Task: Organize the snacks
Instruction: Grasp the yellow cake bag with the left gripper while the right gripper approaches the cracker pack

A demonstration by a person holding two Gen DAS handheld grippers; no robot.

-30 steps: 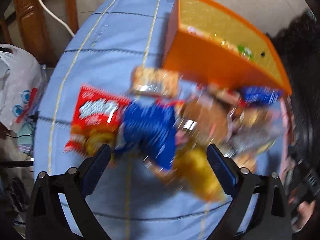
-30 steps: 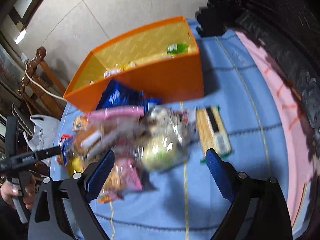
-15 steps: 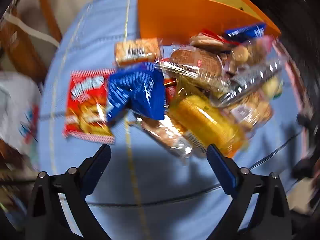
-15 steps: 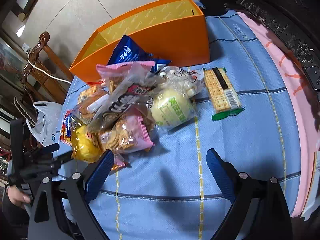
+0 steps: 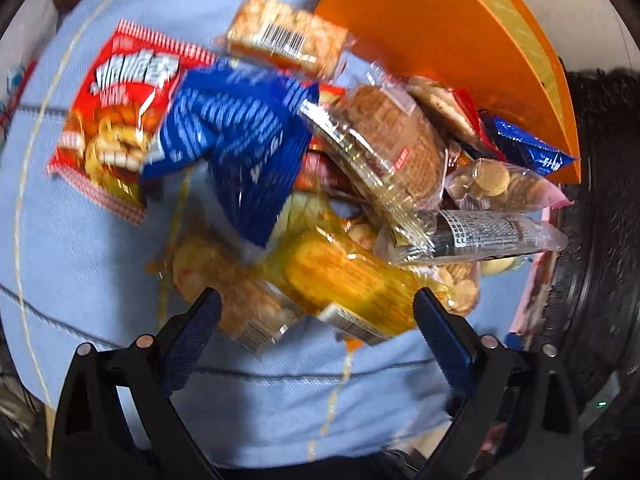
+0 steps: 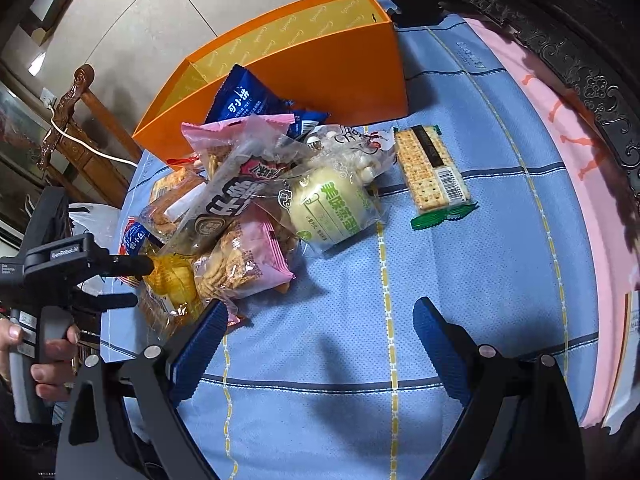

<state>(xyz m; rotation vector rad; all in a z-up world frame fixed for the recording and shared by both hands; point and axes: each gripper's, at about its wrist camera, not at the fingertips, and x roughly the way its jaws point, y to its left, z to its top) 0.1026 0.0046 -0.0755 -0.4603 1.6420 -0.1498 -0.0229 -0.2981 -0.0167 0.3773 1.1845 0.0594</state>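
Observation:
A heap of snack packets lies on the blue cloth before an orange box (image 5: pixel 440 40) (image 6: pixel 320 60). In the left wrist view I see a red chip bag (image 5: pixel 116 120), a blue packet (image 5: pixel 240 140), a cracker pack (image 5: pixel 286 38), a wrapped brown cake (image 5: pixel 388 148) and a yellow packet (image 5: pixel 352 280). My left gripper (image 5: pixel 316 320) is open and empty, its fingers close around the yellow packet's near end. My right gripper (image 6: pixel 316 332) is open and empty over bare cloth, near a pink biscuit bag (image 6: pixel 244 260). A green bun pack (image 6: pixel 332 212) and a cracker sleeve (image 6: pixel 430 172) lie ahead.
A pink cloth edge (image 6: pixel 560 128) and dark carved furniture (image 6: pixel 560 40) run along the right. A wooden chair (image 6: pixel 76 128) and a white plastic bag (image 6: pixel 96 220) stand off the table's left side. The left gripper's handle (image 6: pixel 60 268) shows in the right wrist view.
My left gripper has moved in close to the heap, now at the yellow packet. My right gripper has come slightly nearer the heap. Both stay open.

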